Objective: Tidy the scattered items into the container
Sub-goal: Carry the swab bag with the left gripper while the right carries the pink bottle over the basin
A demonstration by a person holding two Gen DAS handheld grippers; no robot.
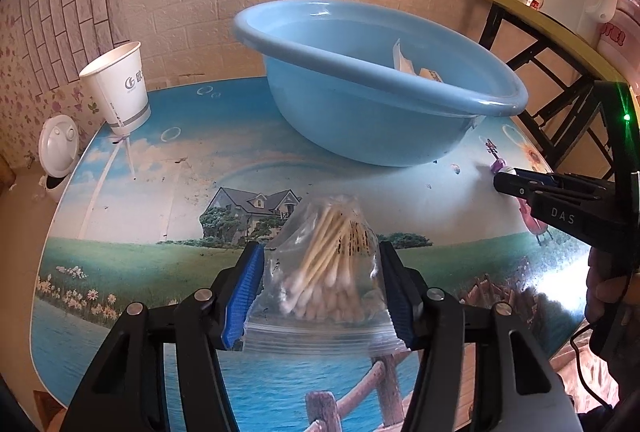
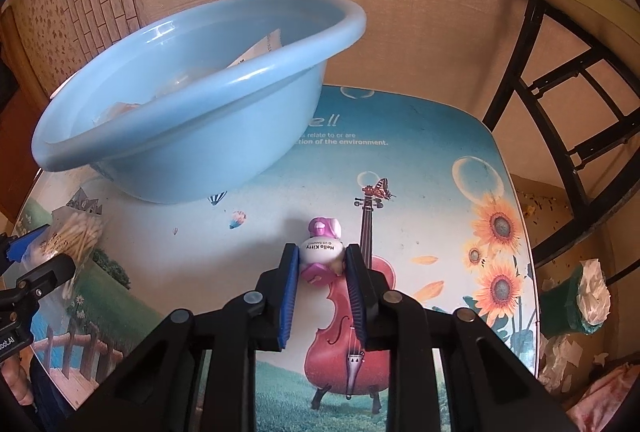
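Landscape-print table (image 1: 120, 264), blue basin (image 1: 360, 104) at the back. Left gripper (image 1: 320, 292) clamps a cotton swab bag (image 1: 324, 272), right gripper (image 2: 322, 264) pinches a Hello Kitty toy (image 2: 322, 250) on the table. Pickup step; next, lift both over the rim.

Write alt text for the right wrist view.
The right gripper is shut on a small pink and white Hello Kitty toy lying on a picture-printed table. Behind on the left stands a blue basin with packets inside; at far left, a bag of cotton swabs.
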